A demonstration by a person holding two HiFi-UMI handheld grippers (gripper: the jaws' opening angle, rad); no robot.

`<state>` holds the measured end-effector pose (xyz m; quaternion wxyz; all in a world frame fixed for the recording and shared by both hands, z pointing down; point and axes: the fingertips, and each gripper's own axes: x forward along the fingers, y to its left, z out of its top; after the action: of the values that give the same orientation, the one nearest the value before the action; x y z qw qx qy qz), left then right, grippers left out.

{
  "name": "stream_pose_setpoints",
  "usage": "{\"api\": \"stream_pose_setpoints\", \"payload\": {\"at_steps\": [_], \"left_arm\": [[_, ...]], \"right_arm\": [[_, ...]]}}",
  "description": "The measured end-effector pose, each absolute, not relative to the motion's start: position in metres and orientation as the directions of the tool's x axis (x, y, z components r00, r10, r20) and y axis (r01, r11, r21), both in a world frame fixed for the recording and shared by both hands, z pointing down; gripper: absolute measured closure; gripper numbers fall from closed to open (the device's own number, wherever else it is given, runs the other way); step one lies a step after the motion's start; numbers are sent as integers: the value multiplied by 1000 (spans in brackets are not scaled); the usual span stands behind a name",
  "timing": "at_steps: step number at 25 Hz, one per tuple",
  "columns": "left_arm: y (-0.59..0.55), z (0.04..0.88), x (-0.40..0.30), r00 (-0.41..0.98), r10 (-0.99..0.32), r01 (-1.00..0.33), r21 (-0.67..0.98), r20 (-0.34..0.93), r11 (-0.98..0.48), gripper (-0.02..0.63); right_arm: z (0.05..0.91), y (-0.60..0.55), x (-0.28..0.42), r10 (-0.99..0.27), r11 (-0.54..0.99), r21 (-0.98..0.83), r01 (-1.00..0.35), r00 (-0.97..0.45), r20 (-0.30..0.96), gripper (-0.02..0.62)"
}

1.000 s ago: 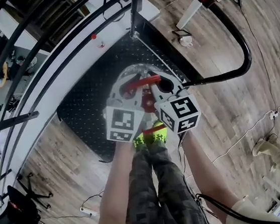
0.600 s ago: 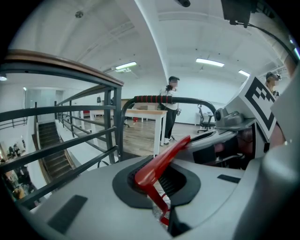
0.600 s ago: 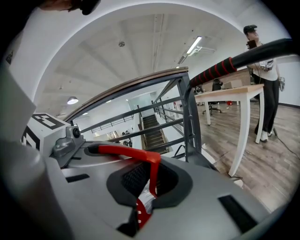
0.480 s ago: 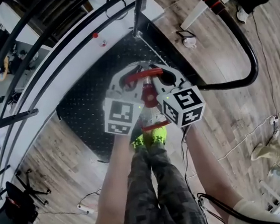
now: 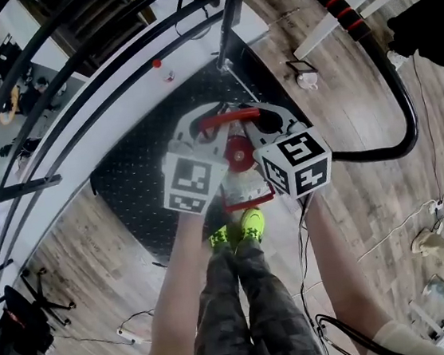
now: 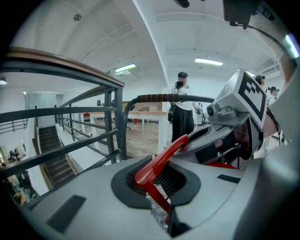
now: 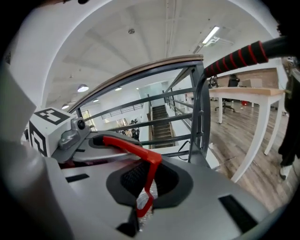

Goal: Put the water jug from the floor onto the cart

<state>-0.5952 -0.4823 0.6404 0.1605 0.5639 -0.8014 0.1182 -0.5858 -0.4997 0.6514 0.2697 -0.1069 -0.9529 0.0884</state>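
Observation:
The water jug (image 5: 243,184) is clear plastic with a red cap (image 5: 241,156) and a red carry handle (image 5: 229,118). It hangs over the near part of the cart's black checker-plate deck (image 5: 137,171). Both grippers hold the handle, one from each side. My left gripper (image 5: 208,126) is shut on the red handle (image 6: 157,164), its marker cube (image 5: 193,183) nearest me. My right gripper (image 5: 253,123) is shut on the same handle (image 7: 147,164), with its cube (image 5: 299,161) beside it. The jug's body is mostly hidden beneath the grippers.
The cart's black push bar (image 5: 399,98) with a red-striped grip (image 5: 327,0) curves round the right side. A metal railing (image 5: 73,78) runs along the left above a stairwell. My green shoes (image 5: 240,227) stand at the deck's near edge. Cables (image 5: 389,232) lie on the wooden floor.
Both grippers and the jug have moved away from me, farther over the cart's deck and slightly lower. Both stay closed on the handle.

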Motion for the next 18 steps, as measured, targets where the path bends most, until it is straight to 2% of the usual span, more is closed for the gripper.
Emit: {"api": "stream_pose_setpoints", "payload": {"at_steps": [6, 14, 18], "left_arm": [[-481, 639, -594, -301, -880, -947, -5, 368, 321, 592], [-477, 641, -596, -289, -893, -952, -6, 346, 306, 588], [-471, 643, -600, -280, -890, -952, 12, 358, 305, 542]], "right_arm": [[651, -494, -586, 336, 942, -193, 276, -804, 492, 575], [655, -485, -590, 371, 928, -161, 336, -798, 476, 574], [655, -484, -592, 368, 929, -149, 339, -800, 474, 569]]}}
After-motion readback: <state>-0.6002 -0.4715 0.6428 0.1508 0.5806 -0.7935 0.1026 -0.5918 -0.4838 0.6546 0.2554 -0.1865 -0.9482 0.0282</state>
